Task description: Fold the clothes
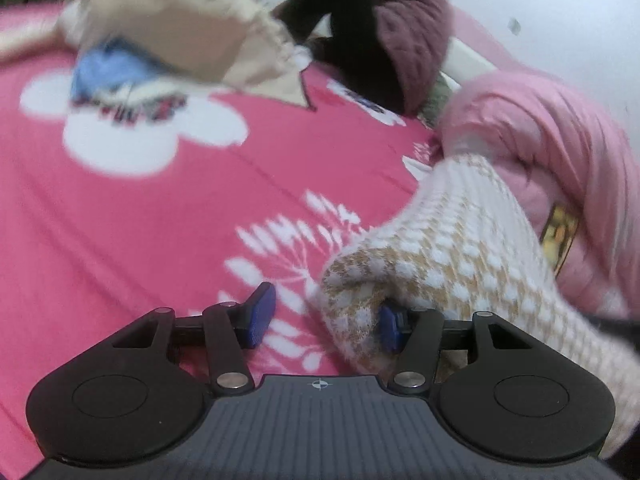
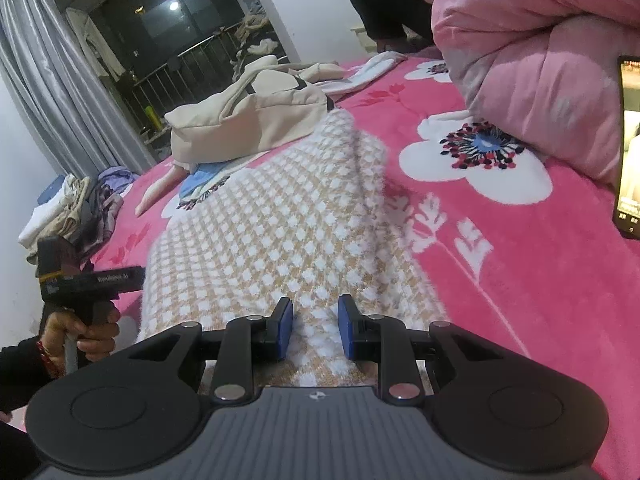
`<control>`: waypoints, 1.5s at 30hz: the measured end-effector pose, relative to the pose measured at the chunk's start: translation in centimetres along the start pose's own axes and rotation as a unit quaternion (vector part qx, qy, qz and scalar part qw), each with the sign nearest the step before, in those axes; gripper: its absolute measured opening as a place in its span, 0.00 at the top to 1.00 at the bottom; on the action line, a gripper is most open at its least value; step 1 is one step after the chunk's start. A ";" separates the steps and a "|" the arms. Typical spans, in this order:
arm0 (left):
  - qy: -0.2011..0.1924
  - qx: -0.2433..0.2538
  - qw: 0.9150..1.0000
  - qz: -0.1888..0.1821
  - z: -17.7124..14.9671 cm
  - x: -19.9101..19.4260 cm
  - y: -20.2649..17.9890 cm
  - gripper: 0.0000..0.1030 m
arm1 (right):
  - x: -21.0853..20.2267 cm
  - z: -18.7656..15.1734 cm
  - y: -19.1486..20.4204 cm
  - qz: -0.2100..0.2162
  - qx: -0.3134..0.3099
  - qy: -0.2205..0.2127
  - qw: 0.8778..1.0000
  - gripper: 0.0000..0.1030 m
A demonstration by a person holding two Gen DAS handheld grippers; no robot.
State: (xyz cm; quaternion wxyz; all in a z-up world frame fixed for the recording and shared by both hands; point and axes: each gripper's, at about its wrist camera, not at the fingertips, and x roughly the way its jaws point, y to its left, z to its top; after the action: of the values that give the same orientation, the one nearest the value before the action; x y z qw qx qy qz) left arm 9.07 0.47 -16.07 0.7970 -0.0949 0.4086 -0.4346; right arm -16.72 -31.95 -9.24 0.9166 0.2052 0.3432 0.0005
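Pink flowered bedding (image 2: 520, 280) carries everything. Right gripper (image 2: 316, 330) stands spread over the sweater (image 2: 280, 232), unclamped. Left gripper (image 1: 324, 320) is spread too, sweater edge bunched against one pad. Beige jacket (image 2: 248, 120) lies beyond.

Fuzzy, thick knit is what the sweater (image 2: 280, 216) is made of, tan with white flecks, nap soft and a bit hairy at the edges. The bed (image 2: 500, 272) is covered in plush pink fleece, matt, with printed white flowers. A puffy quilted comforter (image 2: 532, 52) shows a faint satin sheen. The beige jacket (image 2: 248, 120) looks like smooth woven cloth. The tongs (image 2: 315, 328) are matt black plastic with shiny metal rivets, blue rubbery pads (image 2: 286, 326) and a ribbed grey body.
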 end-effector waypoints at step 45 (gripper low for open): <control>-0.039 0.260 0.962 0.068 1.2 -3.5 -14.1 0.44 | -4.9 1.6 7.6 0.008 -0.096 0.001 0.995 0.74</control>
State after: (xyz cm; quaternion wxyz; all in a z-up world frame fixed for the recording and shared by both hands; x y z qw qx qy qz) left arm 0.29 -5.62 -6.12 0.8371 0.1273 0.2557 -0.4665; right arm -18.44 -26.30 -2.21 0.9316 0.1188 0.3411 0.0413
